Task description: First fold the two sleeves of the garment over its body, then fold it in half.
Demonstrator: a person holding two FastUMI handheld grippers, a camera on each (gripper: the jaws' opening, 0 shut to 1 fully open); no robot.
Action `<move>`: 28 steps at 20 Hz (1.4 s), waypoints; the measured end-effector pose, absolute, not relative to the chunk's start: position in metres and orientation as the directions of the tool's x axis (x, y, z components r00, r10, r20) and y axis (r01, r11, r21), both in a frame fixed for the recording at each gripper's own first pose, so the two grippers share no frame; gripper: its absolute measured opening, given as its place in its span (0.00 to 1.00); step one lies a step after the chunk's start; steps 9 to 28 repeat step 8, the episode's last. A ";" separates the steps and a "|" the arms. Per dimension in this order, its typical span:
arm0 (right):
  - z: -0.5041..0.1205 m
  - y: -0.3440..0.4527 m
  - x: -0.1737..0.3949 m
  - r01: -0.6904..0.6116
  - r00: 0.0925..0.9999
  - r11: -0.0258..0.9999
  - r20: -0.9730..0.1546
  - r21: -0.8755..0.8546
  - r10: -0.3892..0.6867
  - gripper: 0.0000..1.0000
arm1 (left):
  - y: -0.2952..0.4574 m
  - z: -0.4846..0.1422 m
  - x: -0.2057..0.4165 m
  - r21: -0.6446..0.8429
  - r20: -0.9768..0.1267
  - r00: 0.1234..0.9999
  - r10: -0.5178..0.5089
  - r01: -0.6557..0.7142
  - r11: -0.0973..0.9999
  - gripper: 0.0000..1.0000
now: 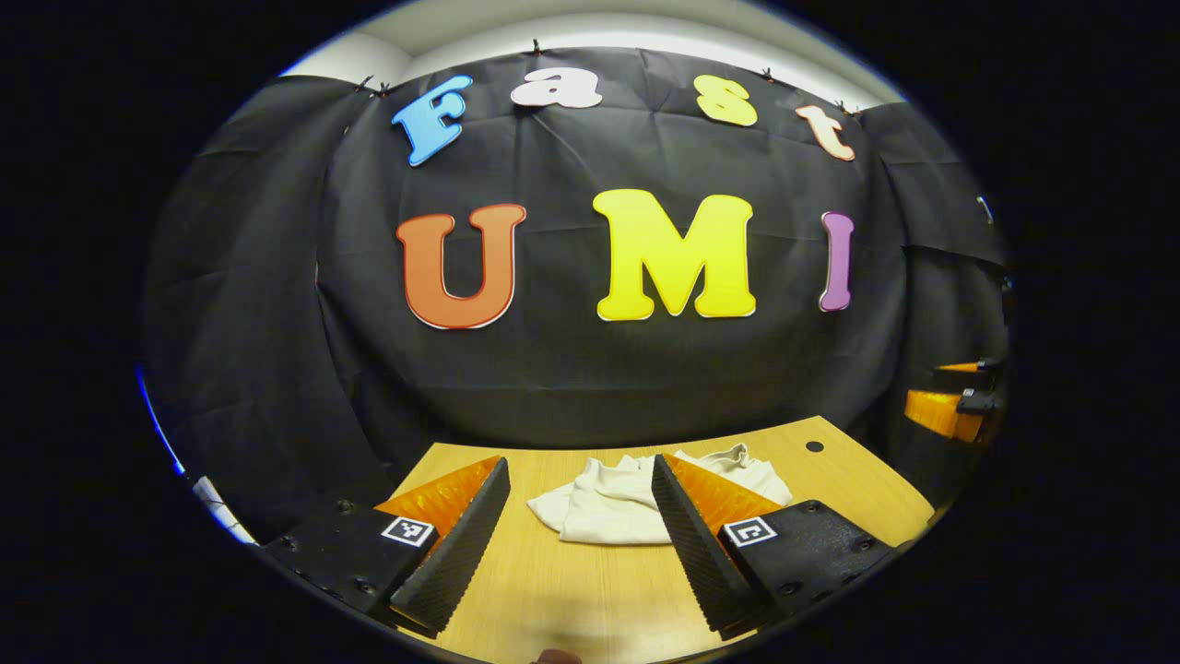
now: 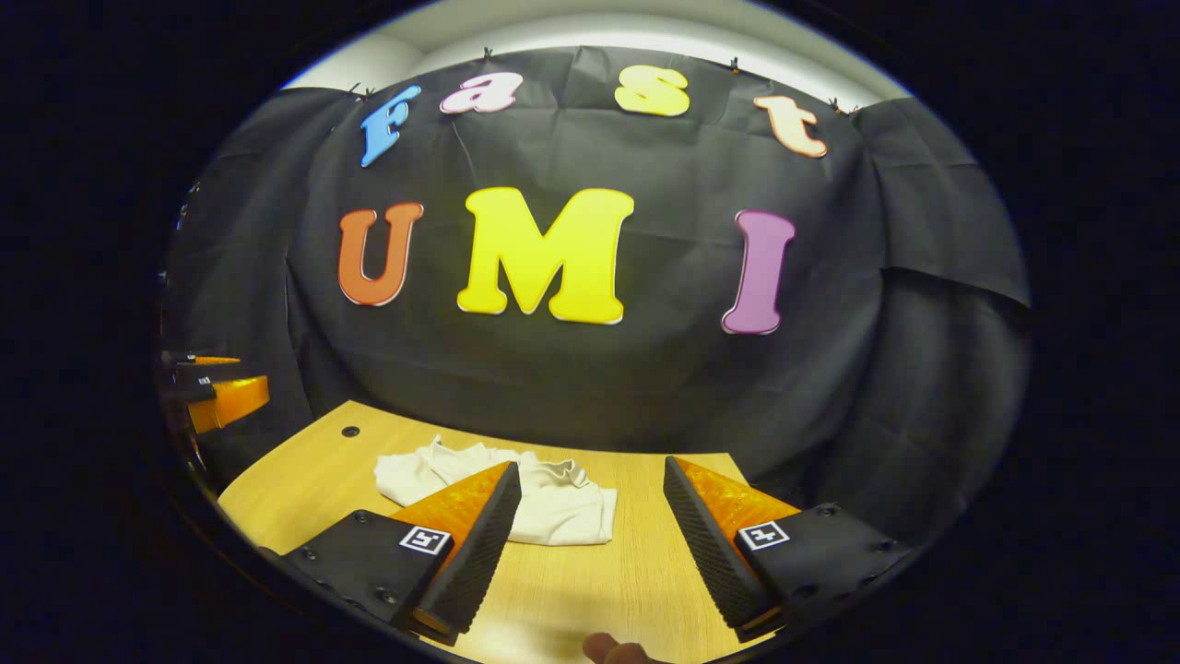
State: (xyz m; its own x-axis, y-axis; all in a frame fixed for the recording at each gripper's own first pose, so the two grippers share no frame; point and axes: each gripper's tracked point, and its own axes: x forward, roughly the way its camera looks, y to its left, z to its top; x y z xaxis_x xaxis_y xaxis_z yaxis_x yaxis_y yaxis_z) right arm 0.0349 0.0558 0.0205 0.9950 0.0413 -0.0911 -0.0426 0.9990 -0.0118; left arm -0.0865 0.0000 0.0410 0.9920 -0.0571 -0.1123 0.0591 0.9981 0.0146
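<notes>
Left gripper view: the garment (image 1: 613,503), pale cream, is lying bunched and rumpled on the wooden surface (image 1: 590,590), toward the far edge near the black cloth wall. It is sitting in a loose heap with folds and a curled hem showing; sleeves cannot be told apart from the body. The left hand-held gripper (image 1: 581,535) is hovering above the near part of the surface, fingers spread wide and released, gripping nothing, the garment lying beyond and between them. The other gripper is showing at the far right edge, off the surface.

Right gripper view: the garment (image 2: 562,507) is lying left of centre, partly behind the left finger. The right hand-held gripper (image 2: 590,539) is hanging level over the surface (image 2: 599,581), fingers wide apart, empty. A small dark hole (image 2: 350,431) is sitting in the surface at far left.
</notes>
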 end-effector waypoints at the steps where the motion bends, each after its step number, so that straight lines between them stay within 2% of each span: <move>1: 0.023 0.059 0.017 -0.028 0.998 1.000 -0.064 -0.011 0.027 0.95 | 0.003 0.036 -0.103 0.023 -0.109 0.992 -0.063 0.066 0.998 0.98; 3: 0.023 0.066 -0.017 -0.015 0.999 1.000 -0.030 -0.007 0.015 0.94 | 0.008 0.027 -0.132 0.019 -0.112 0.992 -0.062 0.065 0.998 0.98; 8: 0.001 0.077 -0.079 0.005 1.000 1.000 -0.028 -0.011 -0.005 0.95 | 0.003 0.025 -0.181 0.045 -0.067 0.994 -0.092 0.095 0.994 0.98; 28: 0.001 0.077 -0.079 0.005 1.000 1.000 -0.028 -0.011 -0.005 0.95 | 0.003 0.025 -0.181 0.045 -0.067 0.994 -0.092 0.095 0.994 0.98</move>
